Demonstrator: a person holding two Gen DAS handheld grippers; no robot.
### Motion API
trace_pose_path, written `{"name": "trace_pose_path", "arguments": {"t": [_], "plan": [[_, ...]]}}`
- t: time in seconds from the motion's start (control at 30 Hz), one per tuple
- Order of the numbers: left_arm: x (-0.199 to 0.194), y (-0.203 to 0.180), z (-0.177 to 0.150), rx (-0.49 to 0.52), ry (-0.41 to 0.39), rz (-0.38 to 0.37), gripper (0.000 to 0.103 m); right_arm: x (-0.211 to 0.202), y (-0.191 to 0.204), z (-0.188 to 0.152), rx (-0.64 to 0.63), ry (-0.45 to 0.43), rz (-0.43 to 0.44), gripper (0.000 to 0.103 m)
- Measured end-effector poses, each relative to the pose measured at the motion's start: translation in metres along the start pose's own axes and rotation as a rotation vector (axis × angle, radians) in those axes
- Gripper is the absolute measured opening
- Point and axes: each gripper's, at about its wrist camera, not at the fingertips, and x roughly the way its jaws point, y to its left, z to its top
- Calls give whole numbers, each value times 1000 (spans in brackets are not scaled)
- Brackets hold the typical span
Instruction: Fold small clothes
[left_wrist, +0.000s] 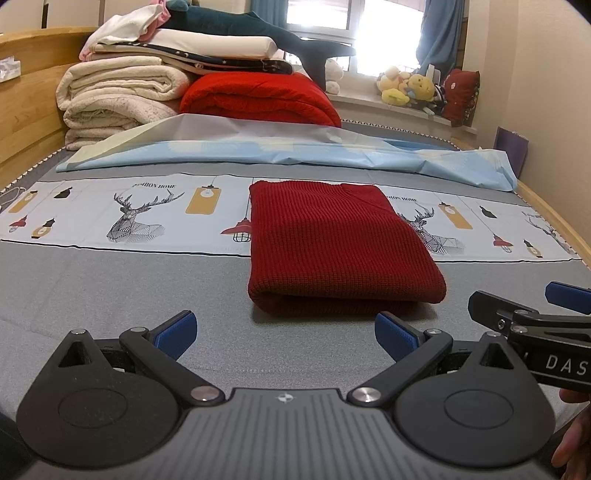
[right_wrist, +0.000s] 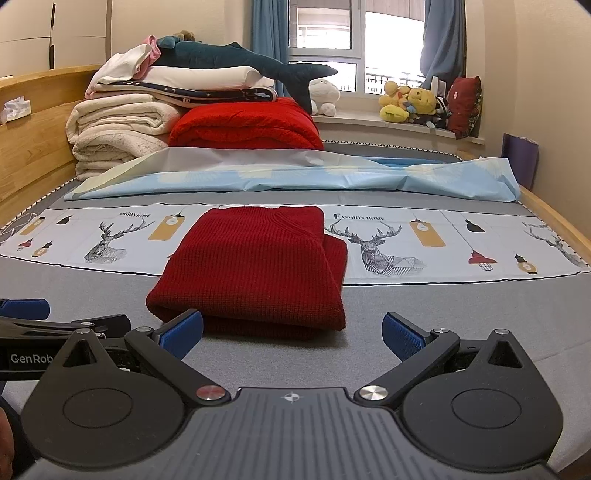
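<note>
Both tongs, left tongs and right tongs, gape empty below the soft, floppy folded red sweater, best pinched at its thick near edge.

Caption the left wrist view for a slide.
Open left gripper faces a folded red sweater on the bed.

I see a coarse-knit red sweater on matt grey bed cloth; the blue finger pads look rubbery, perhaps textured.
</note>
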Motion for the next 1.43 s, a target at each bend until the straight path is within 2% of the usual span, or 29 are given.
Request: {"name": "trace_pose_path", "arguments": {"t": [1.43], "plan": [[4, 2, -1, -1, 10, -4, 103, 2, 0, 0, -9, 4, -7, 102]]}}
